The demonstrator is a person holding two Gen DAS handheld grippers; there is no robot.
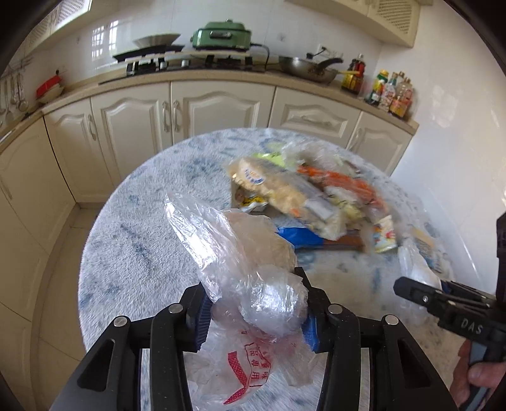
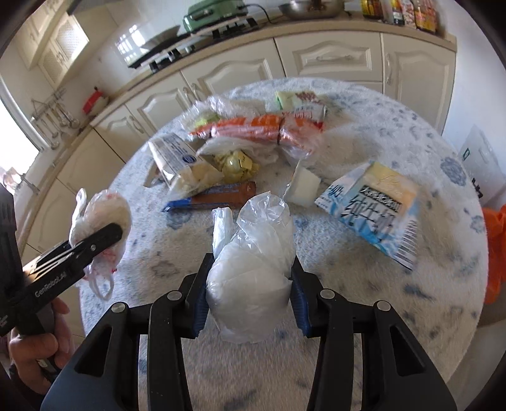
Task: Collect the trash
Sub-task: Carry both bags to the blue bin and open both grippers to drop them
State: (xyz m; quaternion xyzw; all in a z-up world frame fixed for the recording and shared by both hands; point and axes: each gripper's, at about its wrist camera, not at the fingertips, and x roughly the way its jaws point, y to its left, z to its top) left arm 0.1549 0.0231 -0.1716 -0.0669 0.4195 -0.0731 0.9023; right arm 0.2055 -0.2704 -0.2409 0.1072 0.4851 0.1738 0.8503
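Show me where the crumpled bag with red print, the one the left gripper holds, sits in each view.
Left wrist: bag with red print fills the lower centre, clamped in the left gripper.
Right wrist: same bag at the left edge, pinched in that gripper.
Shared landmark: green cooker on the counter.

Crumpled clear bag (image 1: 253,284) held aloft, white wad (image 2: 249,284) likewise, wrappers (image 2: 253,132) heaped on table

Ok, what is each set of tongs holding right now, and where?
Left tongs pinch the red-printed clear plastic bag at its bunched middle. Right tongs clamp the white plastic bag around its bulging body.
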